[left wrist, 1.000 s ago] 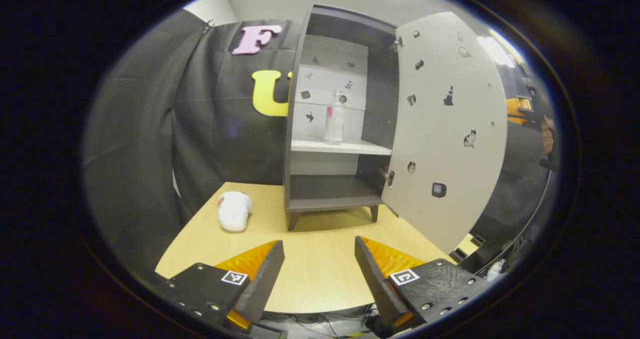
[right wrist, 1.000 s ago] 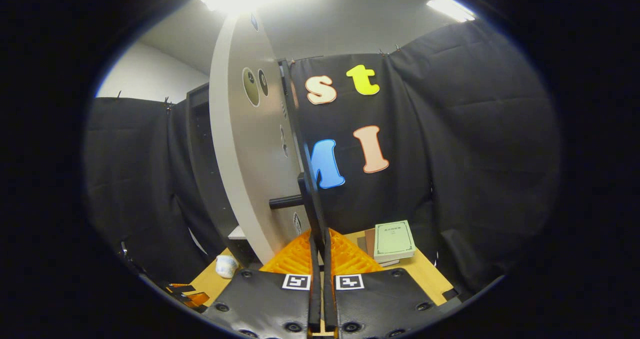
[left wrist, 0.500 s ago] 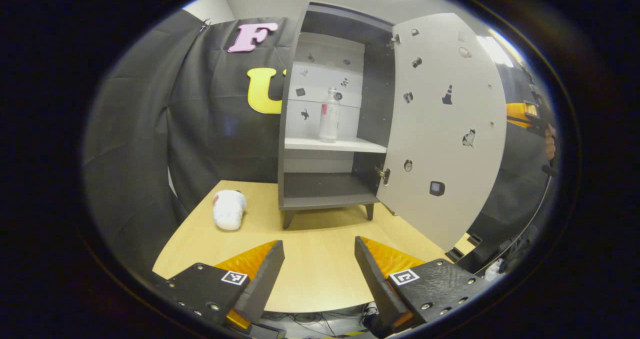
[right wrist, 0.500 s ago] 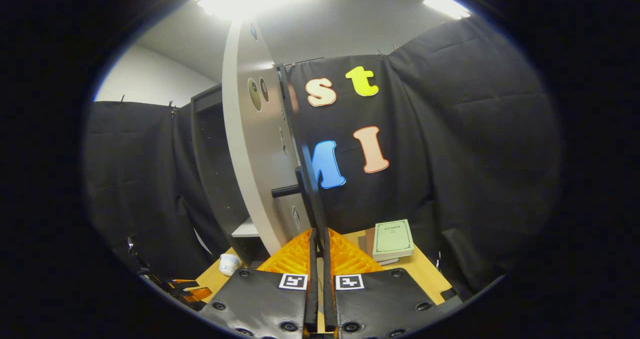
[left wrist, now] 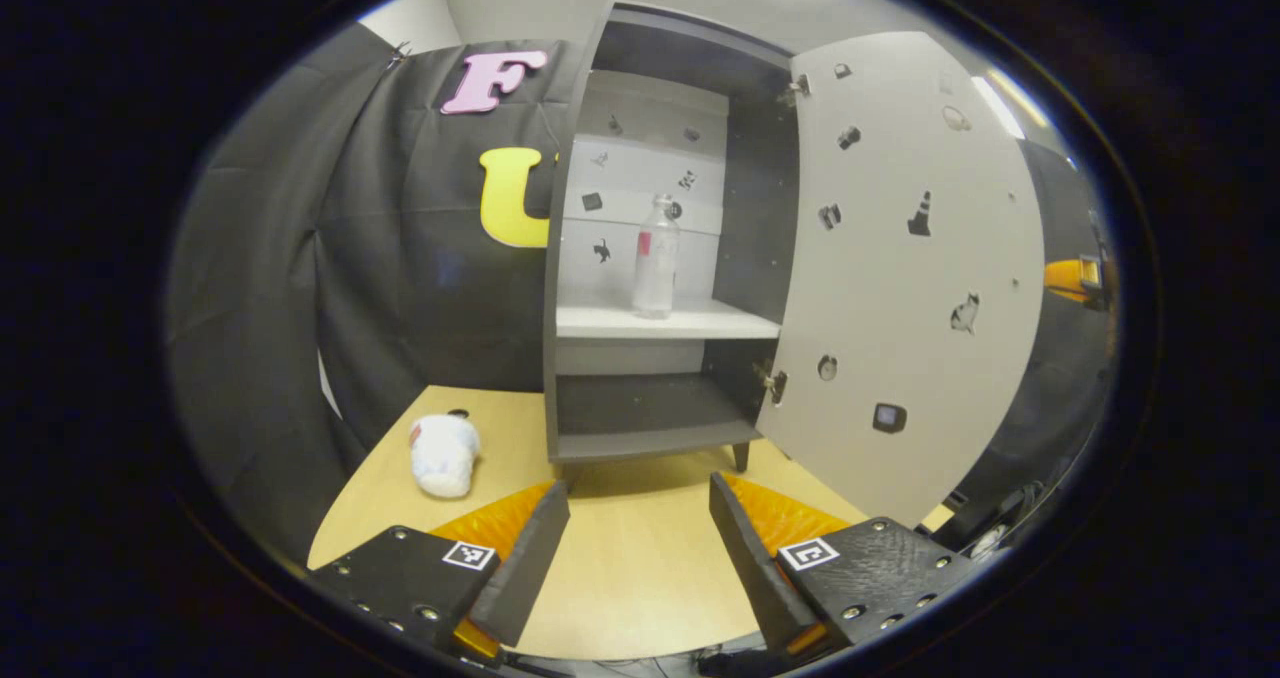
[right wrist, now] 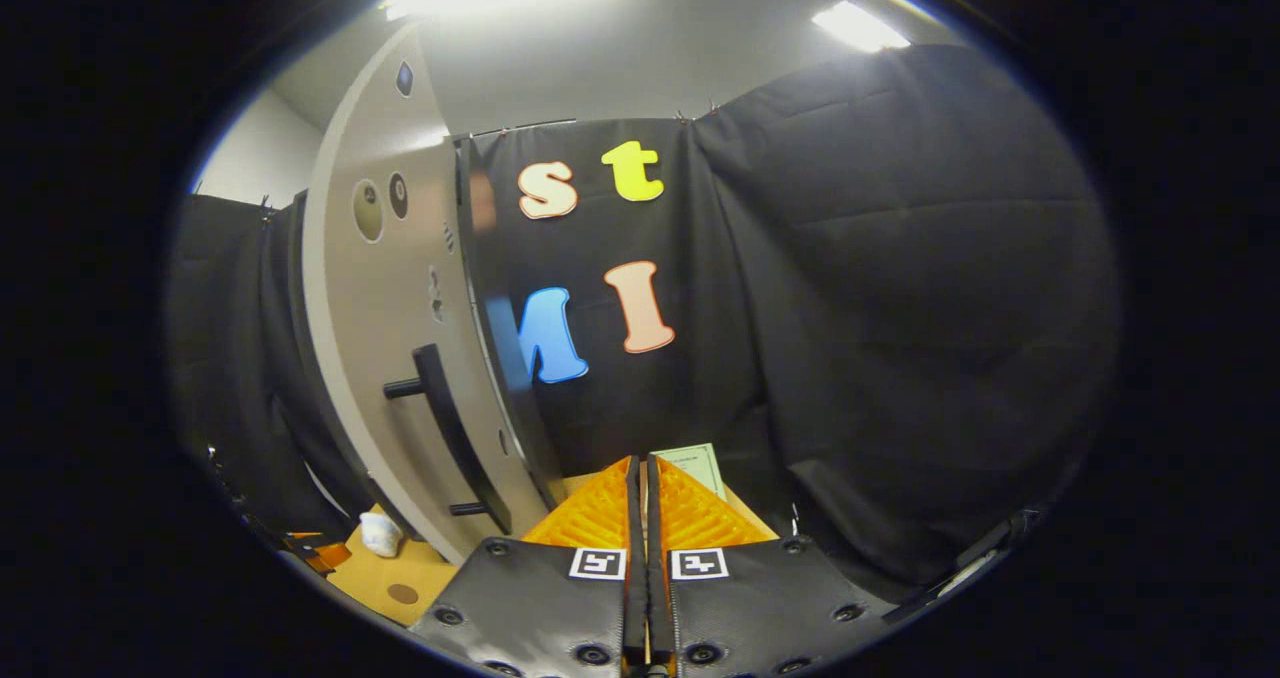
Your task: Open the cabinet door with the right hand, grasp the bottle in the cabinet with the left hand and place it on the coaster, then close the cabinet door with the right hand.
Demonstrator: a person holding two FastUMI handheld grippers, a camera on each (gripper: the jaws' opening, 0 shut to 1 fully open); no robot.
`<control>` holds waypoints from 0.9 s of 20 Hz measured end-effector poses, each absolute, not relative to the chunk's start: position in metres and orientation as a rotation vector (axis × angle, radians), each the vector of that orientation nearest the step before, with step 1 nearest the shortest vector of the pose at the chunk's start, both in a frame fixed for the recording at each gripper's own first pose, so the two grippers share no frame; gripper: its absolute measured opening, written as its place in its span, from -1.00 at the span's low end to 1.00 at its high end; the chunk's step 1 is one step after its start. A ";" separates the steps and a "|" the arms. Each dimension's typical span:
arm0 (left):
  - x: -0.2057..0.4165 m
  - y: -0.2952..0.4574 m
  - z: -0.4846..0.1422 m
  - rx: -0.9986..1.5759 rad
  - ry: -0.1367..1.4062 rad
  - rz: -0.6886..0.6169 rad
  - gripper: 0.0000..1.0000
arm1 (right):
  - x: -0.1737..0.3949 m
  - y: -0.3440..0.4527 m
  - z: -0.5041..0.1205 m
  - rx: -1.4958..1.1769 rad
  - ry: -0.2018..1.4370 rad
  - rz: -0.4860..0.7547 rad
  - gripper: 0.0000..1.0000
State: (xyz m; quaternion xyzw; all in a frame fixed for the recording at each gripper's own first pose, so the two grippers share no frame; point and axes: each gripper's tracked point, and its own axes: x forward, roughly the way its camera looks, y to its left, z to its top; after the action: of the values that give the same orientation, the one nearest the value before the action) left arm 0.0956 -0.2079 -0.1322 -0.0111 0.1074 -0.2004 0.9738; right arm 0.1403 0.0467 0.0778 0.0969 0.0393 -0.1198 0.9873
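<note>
Since a moment ago my right gripper [right wrist: 640, 478] has let go of the black bar handle [right wrist: 450, 433] and now sits pinched closed on nothing. My left gripper [left wrist: 638, 518] gapes wide. Upright at the white shelf's [left wrist: 700, 323] middle, the clear plastic bottle [left wrist: 655, 258] looks light and slippery; I'd clasp mid-body.

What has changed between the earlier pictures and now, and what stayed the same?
The right gripper, shut, has let go of the door handle and drawn away to the right. The cabinet door stays open, the bottle stays on its shelf, and the left gripper stays open.
</note>
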 end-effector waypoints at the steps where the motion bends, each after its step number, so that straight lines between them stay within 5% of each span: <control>1: 0.109 -0.214 -0.122 -0.019 0.203 -0.407 0.72 | 0.142 0.042 0.077 0.197 0.082 -0.263 -0.96; 10: 0.242 -0.276 -0.027 0.022 0.057 -0.412 0.72 | 0.189 0.009 0.056 0.178 0.105 -0.329 -0.85; 11: 0.255 -0.282 -0.021 0.001 0.051 -0.412 0.74 | 0.196 0.007 0.054 0.183 0.111 -0.319 -0.98; 13: 0.280 -0.294 -0.007 -0.047 0.042 -0.416 0.74 | 0.211 0.001 0.049 0.187 0.120 -0.323 -0.55; 14: 0.291 -0.299 0.000 -0.063 0.035 -0.419 0.73 | 0.218 -0.004 0.047 0.183 0.122 -0.323 -0.64; 17: 0.320 -0.312 0.015 -0.058 0.008 -0.423 0.73 | 0.237 -0.011 0.038 0.173 0.134 -0.331 -0.34; 18: 0.330 -0.317 0.018 -0.047 0.001 -0.425 0.70 | 0.243 -0.012 0.037 0.171 0.133 -0.330 0.04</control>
State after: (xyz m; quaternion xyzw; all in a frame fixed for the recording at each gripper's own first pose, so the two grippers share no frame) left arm 0.3298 -0.3166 0.0180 -0.0234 0.0007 -0.2108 0.9772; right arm 0.2432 -0.0124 0.0370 0.0850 0.0662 -0.1638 0.9806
